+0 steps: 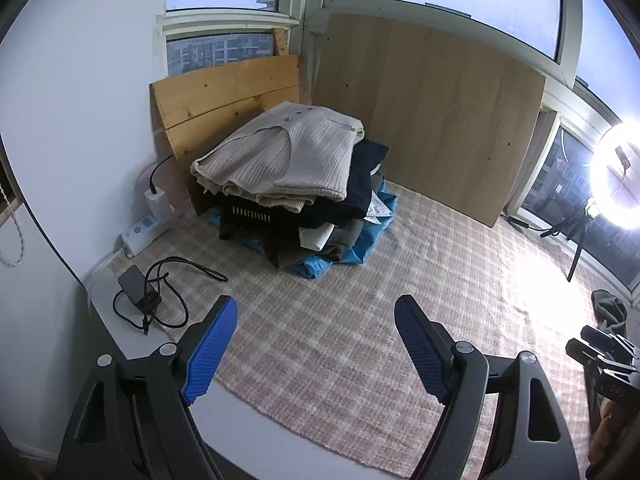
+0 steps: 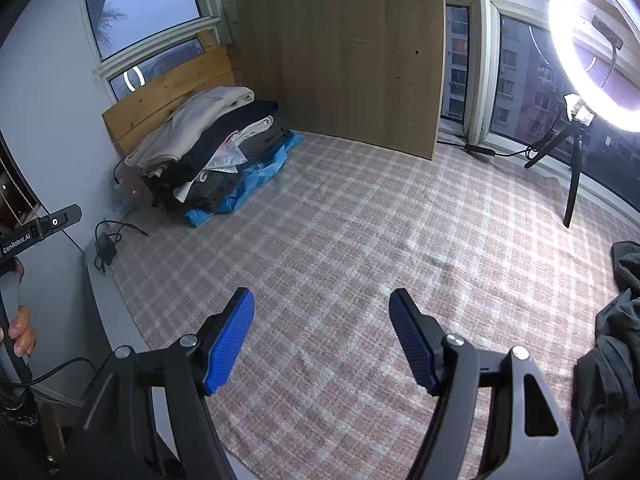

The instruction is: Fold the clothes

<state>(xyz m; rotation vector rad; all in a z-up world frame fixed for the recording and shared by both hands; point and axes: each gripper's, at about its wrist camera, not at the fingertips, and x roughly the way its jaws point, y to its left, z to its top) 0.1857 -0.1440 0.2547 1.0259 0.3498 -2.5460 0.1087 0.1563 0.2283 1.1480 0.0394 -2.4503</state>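
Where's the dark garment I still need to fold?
The dark garment lies crumpled at the right edge of the right wrist view, on the plaid cloth below the ring light, far from the folded stack.

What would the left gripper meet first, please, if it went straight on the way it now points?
Probably the checked rug: the open left gripper tilts down at bare rug. The clothes pile lies farther ahead, but depth is unclear.

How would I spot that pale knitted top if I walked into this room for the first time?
Look to the far corner where the pine board leans under the window; a pile of clothes sits in front of it on the checked cloth. The cream ribbed sweater lies on the very top, folded, the only light chunky knit above dark garments and a blue one at the bottom.
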